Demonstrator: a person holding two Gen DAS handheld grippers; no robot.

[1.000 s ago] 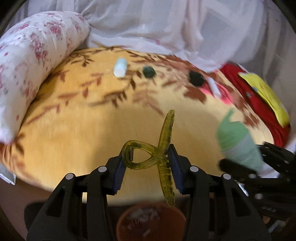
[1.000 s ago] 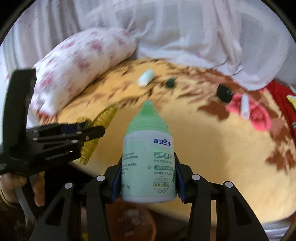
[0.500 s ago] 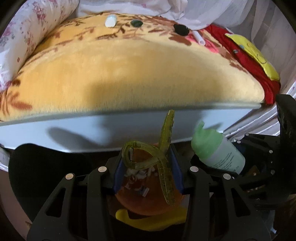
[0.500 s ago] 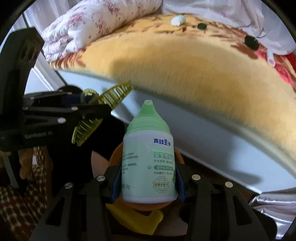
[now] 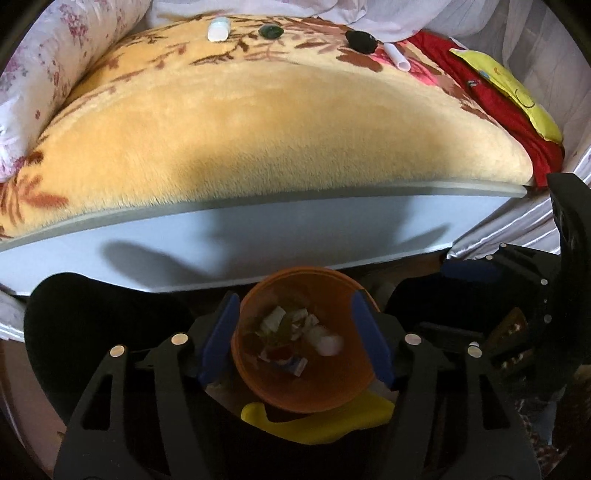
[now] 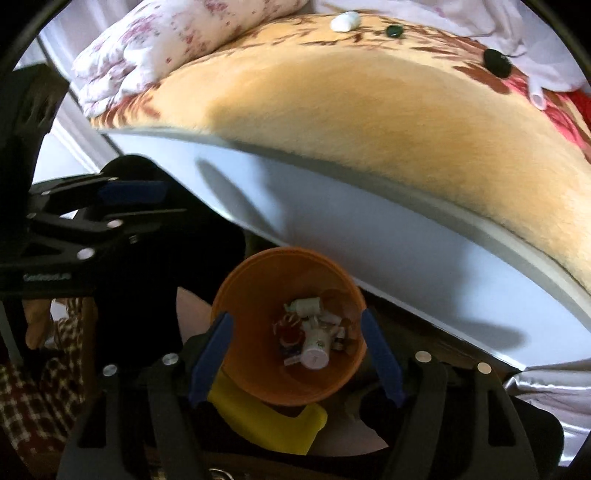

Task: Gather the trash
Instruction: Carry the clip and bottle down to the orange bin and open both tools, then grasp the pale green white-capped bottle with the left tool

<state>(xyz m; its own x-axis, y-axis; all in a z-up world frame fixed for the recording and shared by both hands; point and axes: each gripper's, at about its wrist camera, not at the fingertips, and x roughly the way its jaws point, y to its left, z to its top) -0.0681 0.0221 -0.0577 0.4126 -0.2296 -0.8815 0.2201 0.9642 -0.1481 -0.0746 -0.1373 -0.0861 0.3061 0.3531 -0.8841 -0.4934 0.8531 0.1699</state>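
An orange bin (image 5: 258, 373) stands on the floor below the bed edge, with mixed scraps and a white bottle (image 6: 314, 350) inside. My left gripper (image 5: 297, 336) is open and empty right above the bin. My right gripper (image 6: 295, 350) is open and empty above the same bin (image 6: 251, 295). On the yellow blanket (image 5: 277, 122) lie a white roll (image 5: 218, 29), a dark green piece (image 5: 270, 32), a black lump (image 5: 361, 40) and a white tube (image 5: 397, 60). They also show in the right wrist view: roll (image 6: 344, 21), green piece (image 6: 394, 30), black lump (image 6: 498, 62).
A yellow object (image 5: 317, 421) lies on the floor by the bin. A floral pillow (image 5: 48, 70) sits at the bed's left, red and yellow cloth (image 5: 509, 103) at its right. The pale bed frame (image 5: 258, 243) runs just behind the bin.
Both grippers have opened. The green hair clip has left the left gripper and the green-capped bottle has left the right one; both have dropped out of hold over the bin.
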